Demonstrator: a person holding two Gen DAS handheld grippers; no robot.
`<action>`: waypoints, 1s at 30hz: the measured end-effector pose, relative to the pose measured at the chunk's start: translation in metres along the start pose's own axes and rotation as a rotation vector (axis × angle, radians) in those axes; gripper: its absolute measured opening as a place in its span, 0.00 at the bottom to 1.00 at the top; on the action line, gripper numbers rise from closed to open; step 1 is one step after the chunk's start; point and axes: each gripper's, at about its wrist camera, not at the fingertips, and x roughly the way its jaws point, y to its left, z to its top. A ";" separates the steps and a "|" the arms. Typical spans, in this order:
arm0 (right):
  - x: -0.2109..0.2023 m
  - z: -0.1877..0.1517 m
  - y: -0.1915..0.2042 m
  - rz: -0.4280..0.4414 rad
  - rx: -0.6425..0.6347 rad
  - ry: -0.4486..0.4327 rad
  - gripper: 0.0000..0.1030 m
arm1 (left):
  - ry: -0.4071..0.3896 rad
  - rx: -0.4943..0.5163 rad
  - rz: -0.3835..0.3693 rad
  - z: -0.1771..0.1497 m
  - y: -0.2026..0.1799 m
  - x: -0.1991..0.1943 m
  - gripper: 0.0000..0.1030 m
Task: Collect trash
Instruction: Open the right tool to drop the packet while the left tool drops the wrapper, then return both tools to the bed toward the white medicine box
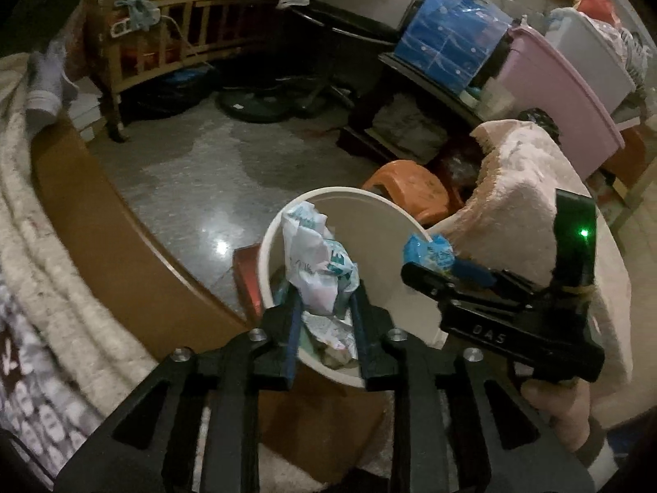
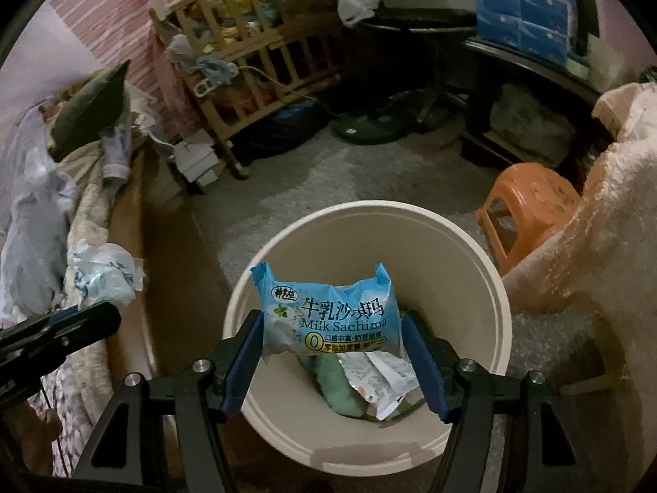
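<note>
A cream bin (image 1: 345,195) (image 2: 369,207) stands on the floor beside the bed, with wrappers (image 2: 369,382) lying in its bottom. My left gripper (image 1: 325,291) is shut on a crumpled white and teal wrapper (image 1: 316,254) above the bin's near rim. In the right wrist view that gripper (image 2: 94,312) and the crumpled wrapper (image 2: 106,275) sit at the left, beside the bin. My right gripper (image 2: 332,324) holds a blue Milk Sachima packet (image 2: 328,308) flat between its pads over the bin's mouth. The left wrist view shows the right gripper (image 1: 431,265) with the packet (image 1: 429,250) at the bin's right rim.
An orange stool (image 2: 529,201) (image 1: 410,189) stands right of the bin. The brown bed edge (image 1: 102,238) curves along the left. A person's hand (image 1: 554,411) in a fluffy pink sleeve (image 1: 525,205) carries the right gripper. Behind are a wooden crib (image 2: 254,65) and a pink tub (image 1: 562,90).
</note>
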 end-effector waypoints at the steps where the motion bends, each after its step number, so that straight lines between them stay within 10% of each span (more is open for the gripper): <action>1: 0.002 0.000 0.000 -0.010 0.002 0.003 0.71 | 0.003 0.002 -0.007 0.000 -0.001 0.002 0.39; 17: -0.001 -0.003 0.012 0.006 0.010 0.002 0.76 | -0.032 -0.060 0.062 -0.023 0.027 -0.037 0.50; 30: -0.019 -0.014 0.163 0.199 -0.262 -0.001 0.76 | -0.092 -0.226 0.360 -0.108 0.144 -0.149 0.50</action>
